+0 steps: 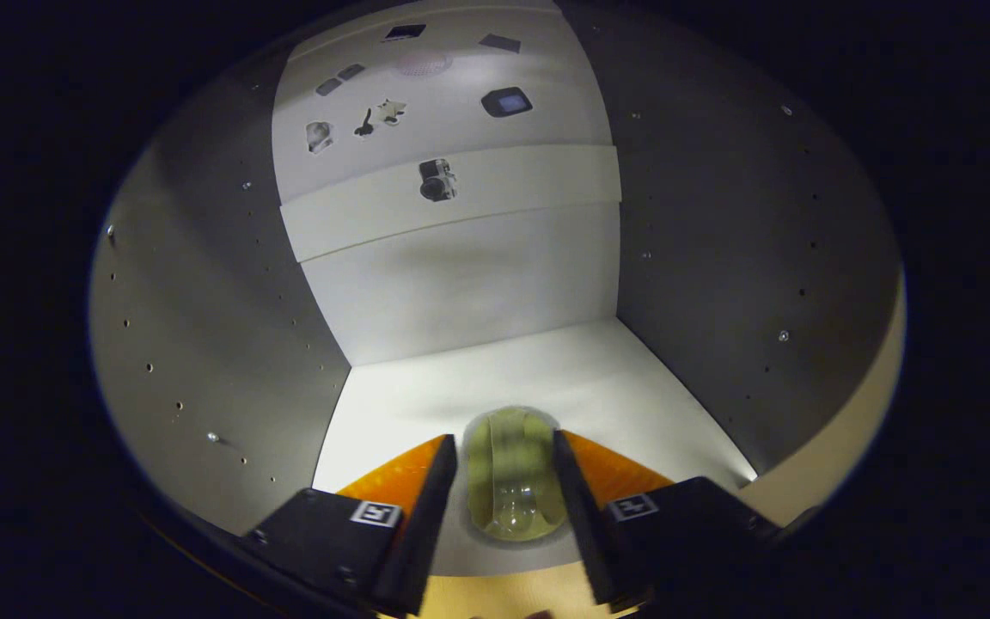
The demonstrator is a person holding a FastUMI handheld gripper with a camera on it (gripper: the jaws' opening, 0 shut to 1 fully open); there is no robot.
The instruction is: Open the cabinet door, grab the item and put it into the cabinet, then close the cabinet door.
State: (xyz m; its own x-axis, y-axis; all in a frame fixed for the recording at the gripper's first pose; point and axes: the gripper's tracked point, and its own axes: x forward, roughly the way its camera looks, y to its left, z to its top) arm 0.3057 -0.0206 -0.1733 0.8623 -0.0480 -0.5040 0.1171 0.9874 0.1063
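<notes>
Inside cabinet (461,284), gripper (505,456) clamped on clear bottle (512,481) at 6 o'clock, open white floor toward 12.

The claw (505,447) has two black, wedge-shaped fingers (426,507) with ridged orange outer faces. Each black base block carries a small white square marker, and small screws show near the block edges.

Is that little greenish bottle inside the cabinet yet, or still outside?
Inside. The bottle sits on the cabinet's white floor, grey side walls on both sides, between the gripper's fingers; whether they press it, cannot tell.
</notes>
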